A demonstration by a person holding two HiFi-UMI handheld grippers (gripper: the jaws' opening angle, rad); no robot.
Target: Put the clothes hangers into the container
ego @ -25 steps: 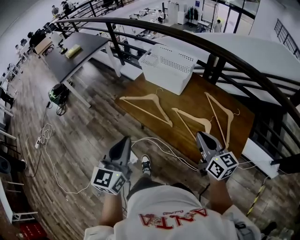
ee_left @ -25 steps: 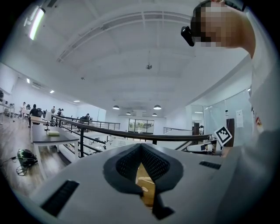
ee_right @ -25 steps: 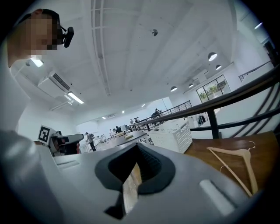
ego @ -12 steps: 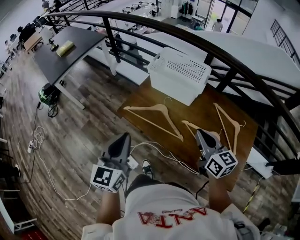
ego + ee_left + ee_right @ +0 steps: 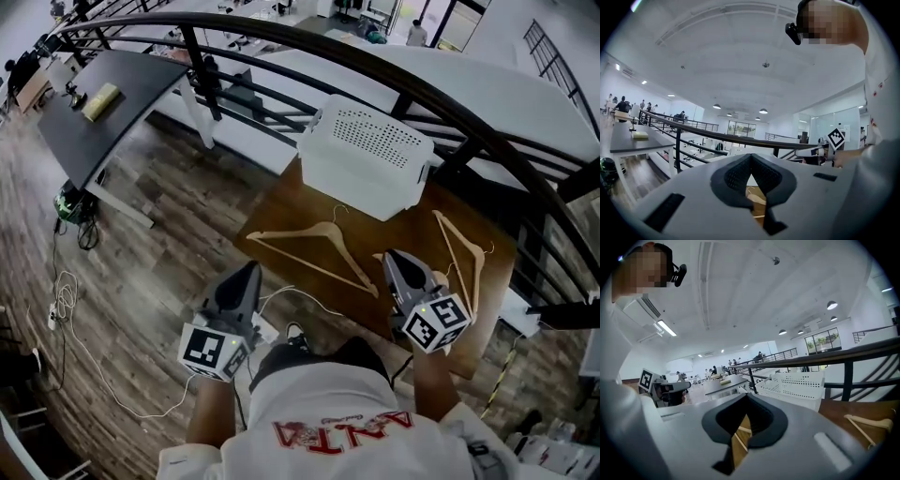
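Note:
Three wooden hangers lie on a brown table [image 5: 281, 202]: a left hanger [image 5: 314, 246], a middle hanger [image 5: 379, 256] mostly hidden under my right gripper, and a right hanger [image 5: 461, 246]. The white perforated container [image 5: 366, 159] stands at the table's far edge. My right gripper [image 5: 394, 259] is shut and empty, hovering over the table's near part above the middle hanger. My left gripper [image 5: 247, 276] is shut and empty, over the floor left of the table. In the right gripper view, the gripper [image 5: 746, 396] faces the container [image 5: 794, 386] and a hanger [image 5: 867, 423]. The left gripper [image 5: 750, 157] shows closed jaws.
A black curved railing [image 5: 450, 103] runs right behind the table and container. A dark desk [image 5: 103, 112] stands at the far left. Cables [image 5: 66, 300] trail over the wooden floor, and a white cable [image 5: 305, 292] passes by the table's near edge, close to my shoe [image 5: 295, 331].
The person has stepped toward the table, so it and the container appear closer. Both grippers moved forward; the right one now covers the middle hanger. Both stay shut.

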